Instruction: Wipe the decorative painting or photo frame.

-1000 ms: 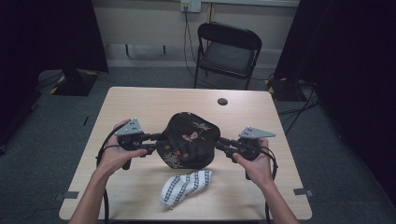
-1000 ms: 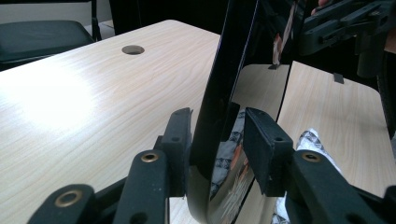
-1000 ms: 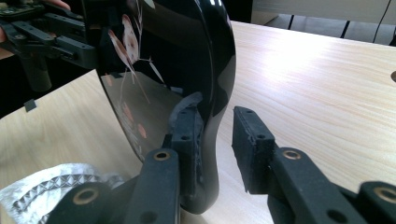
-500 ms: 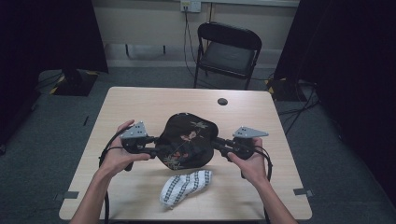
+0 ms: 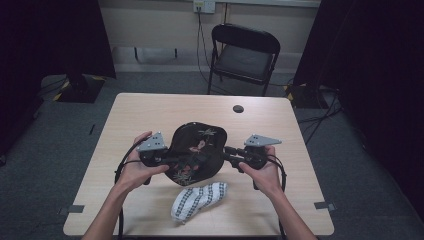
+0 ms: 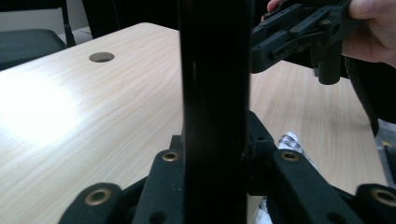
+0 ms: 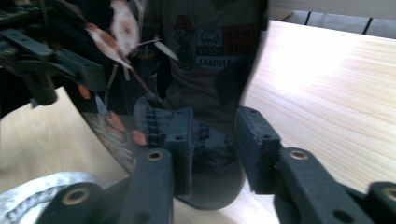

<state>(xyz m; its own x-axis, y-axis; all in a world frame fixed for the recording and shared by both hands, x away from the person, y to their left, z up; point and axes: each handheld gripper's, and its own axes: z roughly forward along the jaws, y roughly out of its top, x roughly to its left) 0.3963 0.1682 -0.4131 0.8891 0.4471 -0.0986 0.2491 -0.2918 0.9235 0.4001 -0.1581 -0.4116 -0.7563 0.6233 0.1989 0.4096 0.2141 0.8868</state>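
Observation:
A glossy black tray (image 5: 197, 150) with a flower pattern is held over the table between both grippers. My left gripper (image 5: 172, 161) has just been closing and now clamps the tray's left rim. In the left gripper view that rim is an upright black band (image 6: 212, 93) between my own jaws (image 6: 212, 154). My right gripper (image 5: 227, 150) is at the tray's right rim and its jaws have just been opening. In the right gripper view the tray (image 7: 205, 70) sits between the pads (image 7: 215, 149) with a gap on the right side. A rolled black-and-white cloth (image 5: 197, 200) lies in front.
The wooden table (image 5: 150, 115) has a round dark cable hole (image 5: 238, 108) near its far edge. A black folding chair (image 5: 245, 55) stands behind the table. Dark curtains hang on both sides. Cables trail from both grippers toward the near edge.
The tray has shifted a little to the left and turned slightly. The right hand has come in closer to the tray's rim. The cloth has not moved.

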